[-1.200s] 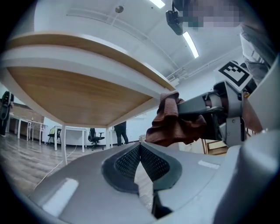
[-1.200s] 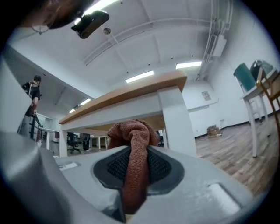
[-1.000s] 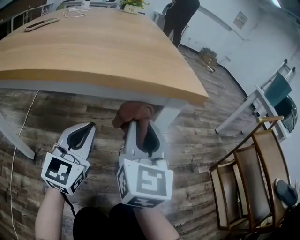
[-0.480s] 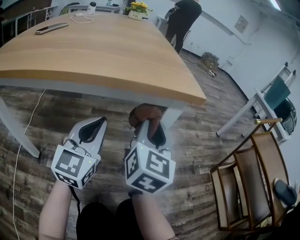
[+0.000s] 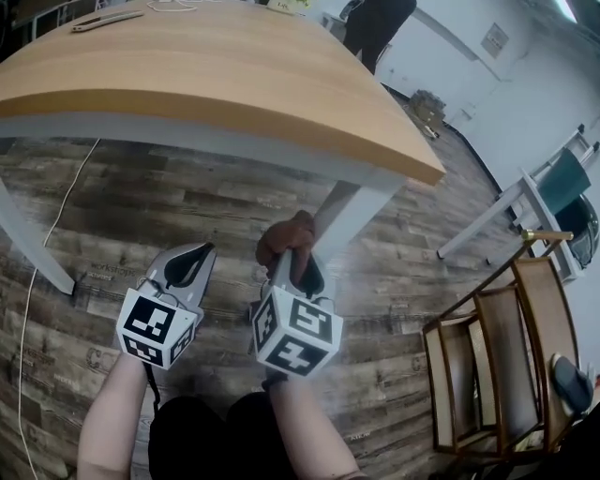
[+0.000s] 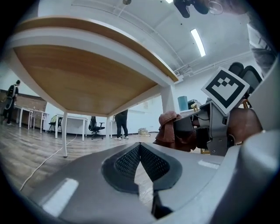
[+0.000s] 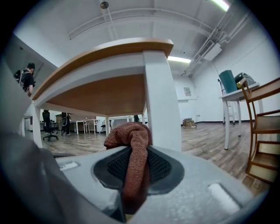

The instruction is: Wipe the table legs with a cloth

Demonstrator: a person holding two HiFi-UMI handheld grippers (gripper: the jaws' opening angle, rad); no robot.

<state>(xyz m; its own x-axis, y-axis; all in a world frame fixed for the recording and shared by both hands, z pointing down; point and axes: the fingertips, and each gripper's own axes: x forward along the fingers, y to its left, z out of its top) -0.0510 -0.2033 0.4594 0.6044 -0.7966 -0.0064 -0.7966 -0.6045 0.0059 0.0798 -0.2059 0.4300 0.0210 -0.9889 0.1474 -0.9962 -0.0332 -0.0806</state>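
Note:
My right gripper [image 5: 294,264] is shut on a rust-brown cloth [image 5: 285,236], bunched at its tip. The cloth [image 7: 132,144] sits just in front of the white table leg [image 7: 162,103], low near the floor; in the head view that leg [image 5: 349,214] slants down from the corner of the wooden table [image 5: 206,70]. I cannot tell whether cloth and leg touch. My left gripper [image 5: 185,265] hangs beside it on the left, shut with nothing between its pads [image 6: 139,164]. The left gripper view shows the cloth [image 6: 170,131] and the right gripper from the side.
A wooden chair [image 5: 497,361] stands to my right. Another white table leg [image 5: 33,253] is at far left, with a white cable [image 5: 47,253] trailing over the plank floor. A person [image 5: 375,23] stands beyond the table; a second white table [image 5: 511,211] is at right.
Both grippers have dropped lower, away from the tabletop's underside. The cloth has travelled down the corner leg toward the floor. The left gripper kept its place beside the right.

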